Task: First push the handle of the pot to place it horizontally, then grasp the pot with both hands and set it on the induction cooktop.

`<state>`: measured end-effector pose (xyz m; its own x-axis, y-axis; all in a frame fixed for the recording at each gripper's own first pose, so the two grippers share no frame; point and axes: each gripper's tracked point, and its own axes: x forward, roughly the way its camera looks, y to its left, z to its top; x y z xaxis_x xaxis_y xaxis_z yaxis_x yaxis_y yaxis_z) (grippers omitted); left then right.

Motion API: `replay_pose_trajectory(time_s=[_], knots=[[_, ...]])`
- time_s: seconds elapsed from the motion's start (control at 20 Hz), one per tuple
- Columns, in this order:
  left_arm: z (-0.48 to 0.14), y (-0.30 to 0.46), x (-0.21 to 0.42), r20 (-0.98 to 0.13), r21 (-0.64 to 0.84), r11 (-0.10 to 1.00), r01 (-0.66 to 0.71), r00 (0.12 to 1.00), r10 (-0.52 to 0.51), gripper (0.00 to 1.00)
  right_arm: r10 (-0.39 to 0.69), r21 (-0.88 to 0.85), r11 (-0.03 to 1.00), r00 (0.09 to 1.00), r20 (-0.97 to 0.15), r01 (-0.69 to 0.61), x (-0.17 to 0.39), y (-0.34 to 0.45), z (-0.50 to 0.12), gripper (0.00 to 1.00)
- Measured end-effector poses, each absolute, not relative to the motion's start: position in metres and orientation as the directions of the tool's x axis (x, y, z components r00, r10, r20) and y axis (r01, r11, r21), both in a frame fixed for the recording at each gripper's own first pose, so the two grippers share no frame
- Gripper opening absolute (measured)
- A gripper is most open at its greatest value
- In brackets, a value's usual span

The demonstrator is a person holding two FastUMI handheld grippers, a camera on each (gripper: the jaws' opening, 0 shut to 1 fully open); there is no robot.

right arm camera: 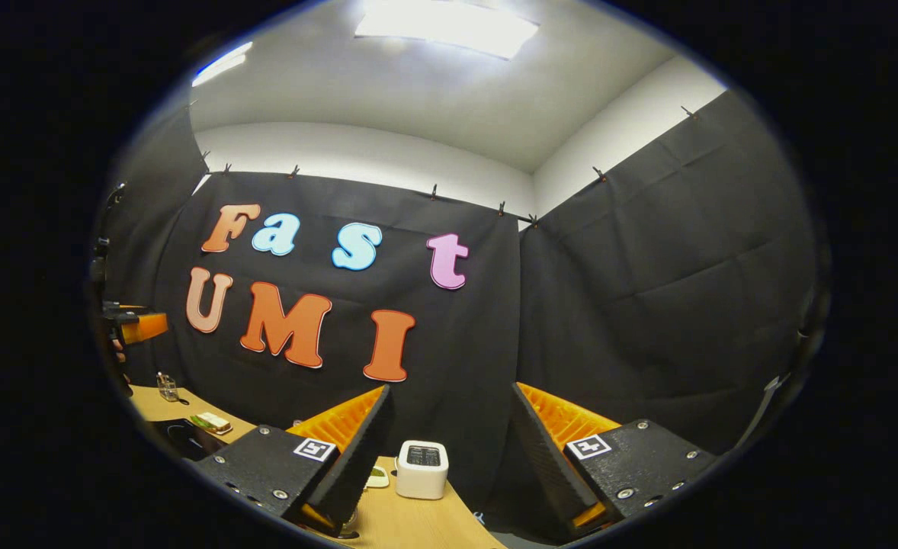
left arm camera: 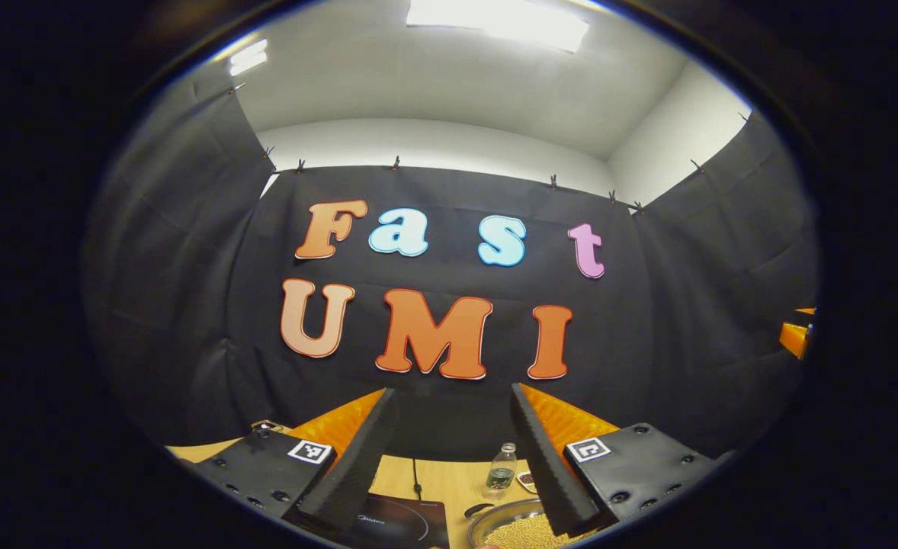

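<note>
Left gripper view: both grippers' jaws wide open, empty; pot (left arm camera: pixel 521 528) beside induction cooktop (left arm camera: pixel 399 522), nothing done yet.

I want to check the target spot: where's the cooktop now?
In the left gripper view, the cooktop lies low on the table, left of the pot, near the bottle.

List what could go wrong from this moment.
1. The round metal pot holds yellowish grains, so a hard push or tilted lift may spill them.
2. The small clear plastic bottle stands just behind it and might get knocked over.
3. The black induction cooktop sits close beside the pot, risking a bump.
</note>
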<state>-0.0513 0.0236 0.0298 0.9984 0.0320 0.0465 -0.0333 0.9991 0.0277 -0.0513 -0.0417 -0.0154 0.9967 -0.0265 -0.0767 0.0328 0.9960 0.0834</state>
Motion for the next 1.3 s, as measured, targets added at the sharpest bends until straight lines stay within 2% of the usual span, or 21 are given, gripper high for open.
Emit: replay_pose_trajectory(time_s=[0.15,0.3,0.35,0.5,0.8,1.05,1.3], knots=[[0.029,0.044,-0.042,0.049,0.019,0.995,-0.093,0.995,0.092,0.96,-0.015,0.087,0.996,0.996,-0.083,0.022,-0.053,-0.037,-0.018,0.95],[-0.007,0.048,-0.026,-0.101,-0.185,0.981,-0.062,0.994,0.044,0.97,-0.007,0.056,0.998,0.996,-0.094,0.013,-0.053,-0.035,-0.023,0.94],[-0.014,0.059,-0.024,-0.125,-0.188,0.979,-0.085,0.990,0.062,0.97,-0.004,0.052,0.999,0.995,-0.095,0.009,-0.052,-0.033,-0.023,0.95],[0.007,0.077,-0.022,-0.085,-0.144,0.984,-0.109,0.992,0.097,0.97,0.017,0.051,0.999,0.995,-0.095,-0.012,-0.048,-0.027,-0.020,0.94],[0.040,0.052,-0.042,-0.003,-0.054,0.998,-0.017,1.000,0.017,0.96,0.087,0.078,0.994,0.984,-0.154,-0.076,-0.055,0.001,-0.043,0.95],[0.043,0.048,-0.062,0.001,0.047,0.999,-0.004,1.000,0.004,0.97,0.212,0.145,0.975,0.905,-0.370,-0.170,-0.076,0.054,-0.111,0.94],[0.031,0.061,-0.072,-0.041,0.098,0.995,-0.012,0.999,0.016,0.96,0.316,0.227,0.948,0.723,-0.615,-0.222,-0.107,0.103,-0.181,0.88]])
